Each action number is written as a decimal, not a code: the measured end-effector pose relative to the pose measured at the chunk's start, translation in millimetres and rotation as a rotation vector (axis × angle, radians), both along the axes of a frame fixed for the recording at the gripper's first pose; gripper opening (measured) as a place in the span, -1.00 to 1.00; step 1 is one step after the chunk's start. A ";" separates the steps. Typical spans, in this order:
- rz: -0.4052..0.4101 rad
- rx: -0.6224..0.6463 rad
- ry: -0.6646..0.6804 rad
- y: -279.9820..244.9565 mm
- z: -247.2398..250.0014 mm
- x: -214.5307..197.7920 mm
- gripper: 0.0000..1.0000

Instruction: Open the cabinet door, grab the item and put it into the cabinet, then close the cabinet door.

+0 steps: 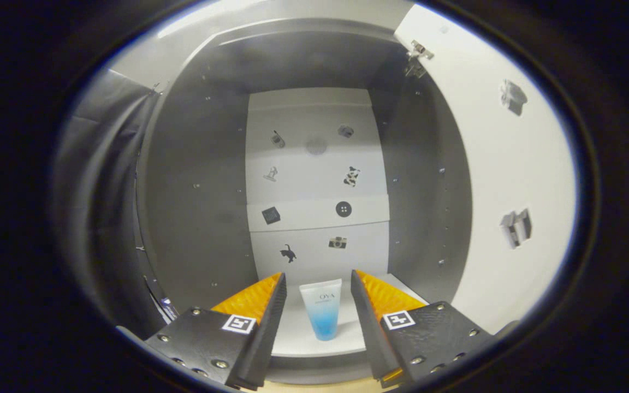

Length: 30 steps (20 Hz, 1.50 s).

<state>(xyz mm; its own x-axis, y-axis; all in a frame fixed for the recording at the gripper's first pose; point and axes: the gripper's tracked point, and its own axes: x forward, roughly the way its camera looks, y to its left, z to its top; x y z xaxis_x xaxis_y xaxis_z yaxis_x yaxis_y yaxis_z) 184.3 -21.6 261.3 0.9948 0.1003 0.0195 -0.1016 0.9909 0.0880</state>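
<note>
The tube [321,315] is seen standing on the cabinet [194,191] floor, untouched between the parted gripper [318,284] fingers; door [511,180] open.

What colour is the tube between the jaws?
Tube: white fading to blue, standing between the open jaws in the gripper view.

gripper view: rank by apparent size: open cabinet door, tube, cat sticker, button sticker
1. Cabinet door, swung open.
2. Tube, standing between the open tongs, untouched.
3. Cat sticker and button sticker: alike, no ranking.
The tube is nearer the camera than the stickers.
</note>
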 end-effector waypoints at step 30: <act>-0.398 -0.056 0.062 -297.9 25.6 -350.5 0.40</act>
